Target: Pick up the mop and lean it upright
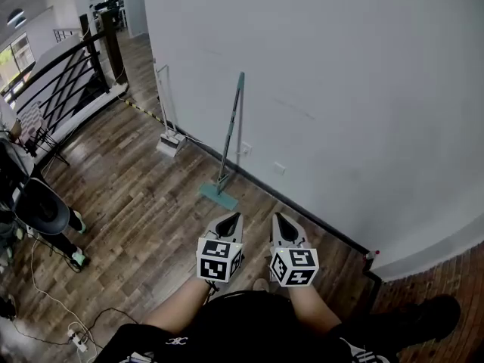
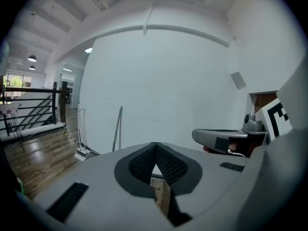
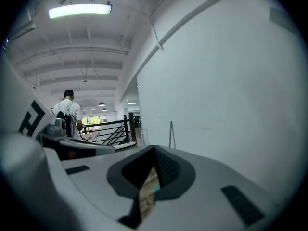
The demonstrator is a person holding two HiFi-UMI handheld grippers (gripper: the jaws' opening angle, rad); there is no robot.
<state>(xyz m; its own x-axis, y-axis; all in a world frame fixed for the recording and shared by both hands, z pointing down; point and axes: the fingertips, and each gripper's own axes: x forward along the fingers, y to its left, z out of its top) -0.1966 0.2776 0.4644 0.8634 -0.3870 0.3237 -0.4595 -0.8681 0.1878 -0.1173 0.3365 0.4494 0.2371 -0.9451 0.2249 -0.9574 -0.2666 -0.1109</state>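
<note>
The teal mop [image 1: 230,131] stands upright against the white wall [image 1: 340,89], its flat head [image 1: 218,196] on the wood floor. Both grippers hang close to my body, well short of the mop. In the head view the left gripper [image 1: 230,219] and the right gripper [image 1: 280,219] sit side by side, both shut with nothing in them. The left gripper view shows the mop [image 2: 117,129] far off beyond the shut left gripper [image 2: 155,146]. In the right gripper view the mop [image 3: 171,134] is a thin pole past the shut right gripper [image 3: 154,150].
A white broom and dustpan [image 1: 168,123] lean on the wall left of the mop. A black stair railing [image 1: 60,82] runs at the far left. A person in a dark hat [image 1: 39,206] stands at the left, and cables with a power strip [image 1: 76,340] lie on the floor.
</note>
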